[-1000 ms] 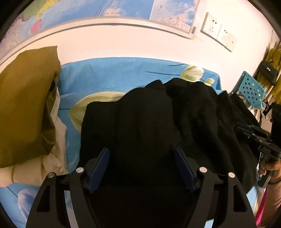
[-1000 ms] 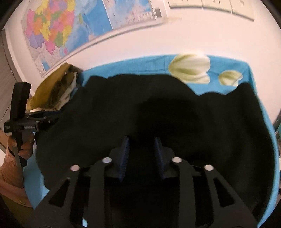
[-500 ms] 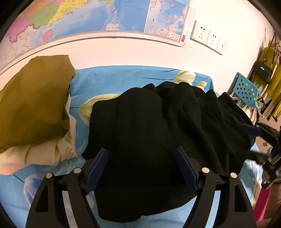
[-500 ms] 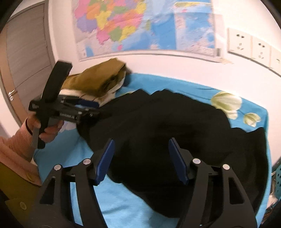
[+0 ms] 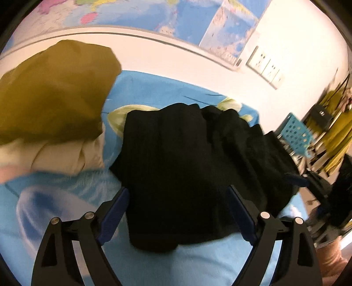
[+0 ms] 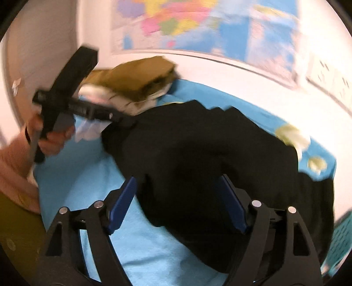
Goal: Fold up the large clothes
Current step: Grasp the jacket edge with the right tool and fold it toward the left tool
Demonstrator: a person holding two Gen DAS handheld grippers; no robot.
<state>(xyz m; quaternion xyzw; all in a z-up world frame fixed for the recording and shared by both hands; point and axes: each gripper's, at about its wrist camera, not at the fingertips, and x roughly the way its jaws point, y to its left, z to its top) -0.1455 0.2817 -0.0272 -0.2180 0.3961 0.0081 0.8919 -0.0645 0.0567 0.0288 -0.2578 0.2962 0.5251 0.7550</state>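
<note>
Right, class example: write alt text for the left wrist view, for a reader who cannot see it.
A black garment lies bunched on a blue floral sheet, seen past the left gripper, whose jaws are opening with nothing pinched between its blue pads. To the left sits a pile of olive and cream clothes; a map hangs on the white wall behind.

No legible txt; wall map (image 6: 198, 24) labels too blurred.

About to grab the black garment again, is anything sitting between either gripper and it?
Nothing visible. The black garment lies bare on the blue sheet, directly ahead of the left gripper and right gripper, whose jaws are opening.
</note>
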